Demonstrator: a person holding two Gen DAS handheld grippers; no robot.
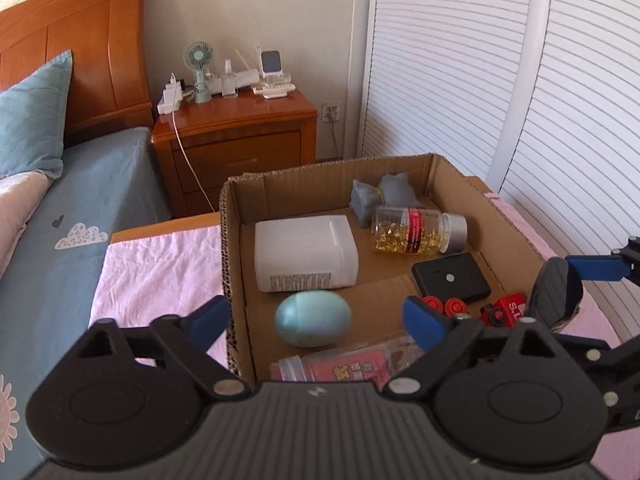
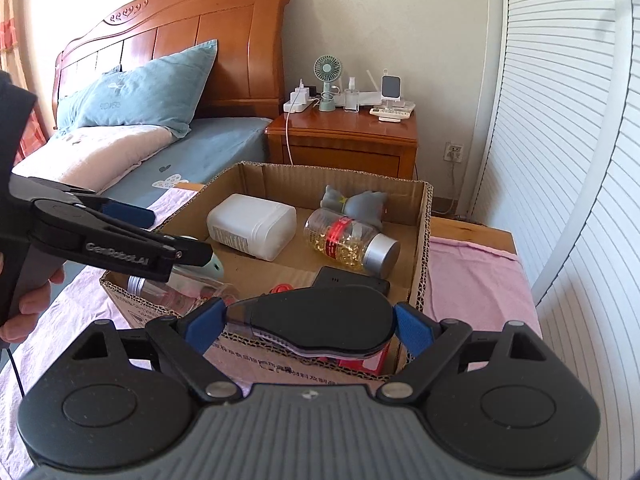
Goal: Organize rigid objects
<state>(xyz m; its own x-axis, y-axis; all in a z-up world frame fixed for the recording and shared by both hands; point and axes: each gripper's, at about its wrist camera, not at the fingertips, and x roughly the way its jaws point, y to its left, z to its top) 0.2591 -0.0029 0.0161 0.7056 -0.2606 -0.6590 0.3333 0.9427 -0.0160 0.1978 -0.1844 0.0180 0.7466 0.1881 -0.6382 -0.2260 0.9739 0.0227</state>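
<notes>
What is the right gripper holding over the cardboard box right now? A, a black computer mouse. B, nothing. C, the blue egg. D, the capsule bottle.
A: in the right wrist view the right gripper has its blue pads pressed against both sides of a black computer mouse, just above the near edge of the cardboard box.

Corrugated cardboard box (image 1: 508, 216), glossy wooden nightstand (image 1: 240, 120)

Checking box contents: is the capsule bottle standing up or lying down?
Lying down. The capsule bottle rests on its side on the floor of the cardboard box, silver cap pointing sideways, beside the white bottle.
</notes>
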